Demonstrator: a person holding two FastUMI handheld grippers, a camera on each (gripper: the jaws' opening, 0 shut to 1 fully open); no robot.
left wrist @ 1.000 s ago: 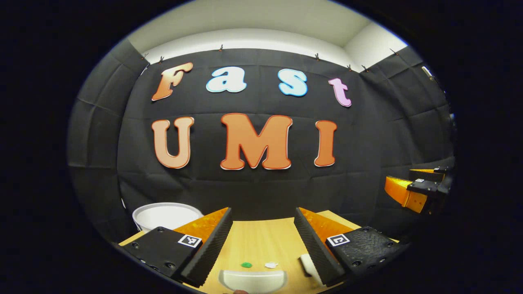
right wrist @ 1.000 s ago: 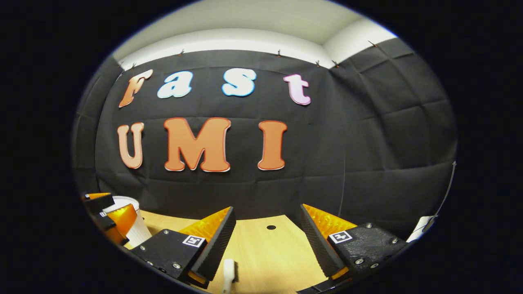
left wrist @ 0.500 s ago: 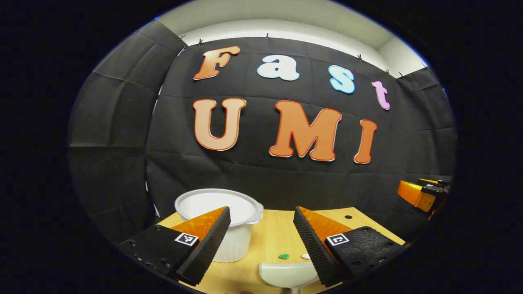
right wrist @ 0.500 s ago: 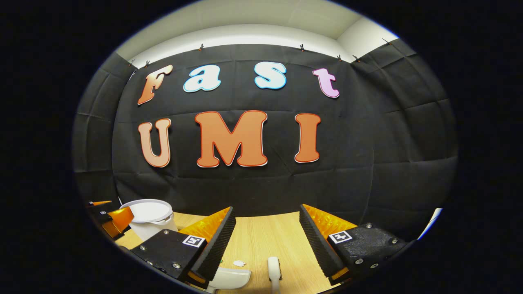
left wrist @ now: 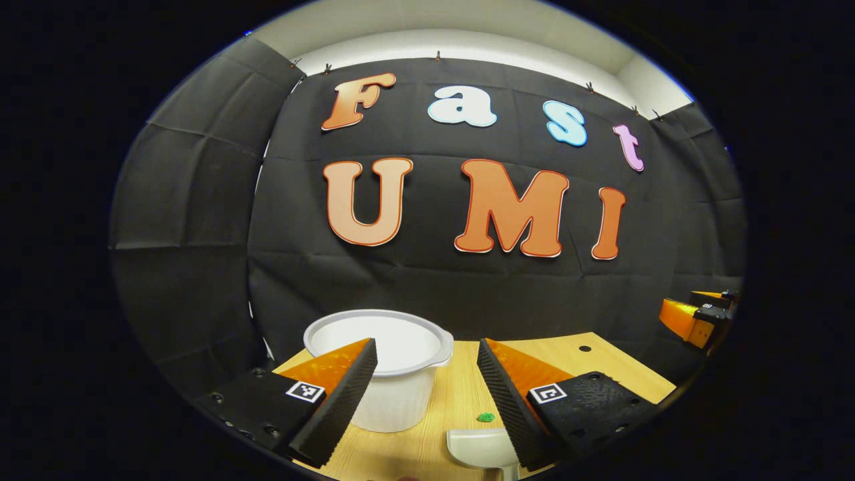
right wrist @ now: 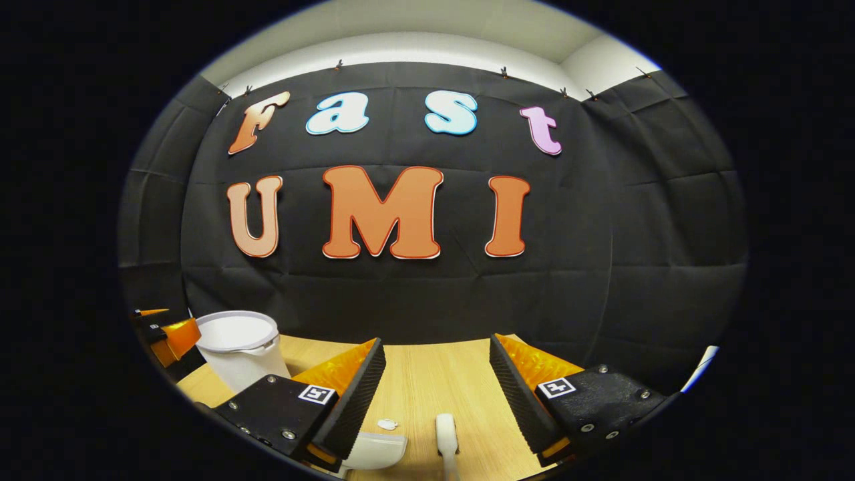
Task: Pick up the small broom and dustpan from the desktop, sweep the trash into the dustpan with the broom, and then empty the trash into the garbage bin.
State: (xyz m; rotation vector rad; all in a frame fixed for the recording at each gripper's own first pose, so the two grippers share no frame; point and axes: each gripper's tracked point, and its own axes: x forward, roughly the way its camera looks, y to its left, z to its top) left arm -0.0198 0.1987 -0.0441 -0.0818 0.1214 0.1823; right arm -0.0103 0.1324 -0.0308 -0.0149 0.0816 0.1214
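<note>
We saw a light wooden desktop carrying everything. The white garbage bin stood upright on it, near the back edge. The white dustpan lay nearer the camera than the bin, with a green scrap just beyond its mouth. In the right gripper view a white scrap lay between the dustpan and the broom (both flat on the wood).
</note>
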